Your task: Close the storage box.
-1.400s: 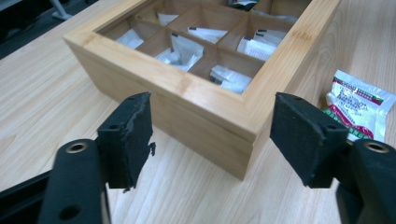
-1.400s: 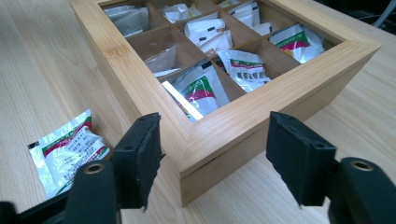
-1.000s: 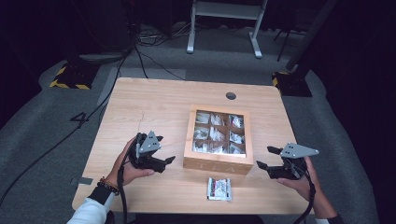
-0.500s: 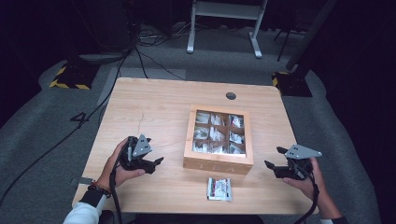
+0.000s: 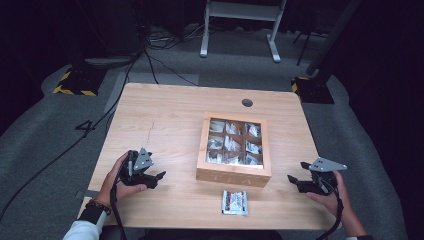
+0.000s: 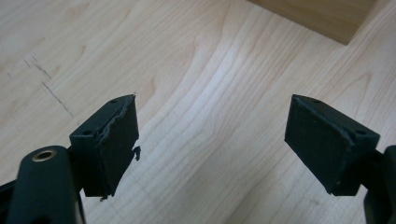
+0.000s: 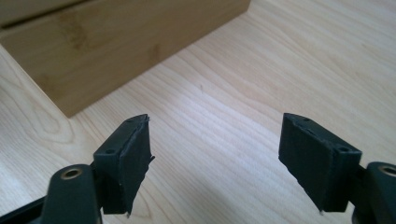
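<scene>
Both grippers low over table, jaws apart, nothing held.

Left gripper (image 5: 156, 178) spread wide over bare table (image 5: 165, 120); wooden box (image 5: 234, 173) off beyond its fingertips, apart. Right gripper (image 5: 294, 181) likewise gaping, empty, box corner just ahead of its fingers (image 7: 133, 158). Tea packet (image 5: 235, 202) flat between the two grippers, touching neither, just beside box front.

One wooden tea box (image 5: 233, 174), nine compartments; one loose tea packet (image 5: 235, 202); two grippers; one table (image 5: 165, 120)
</scene>
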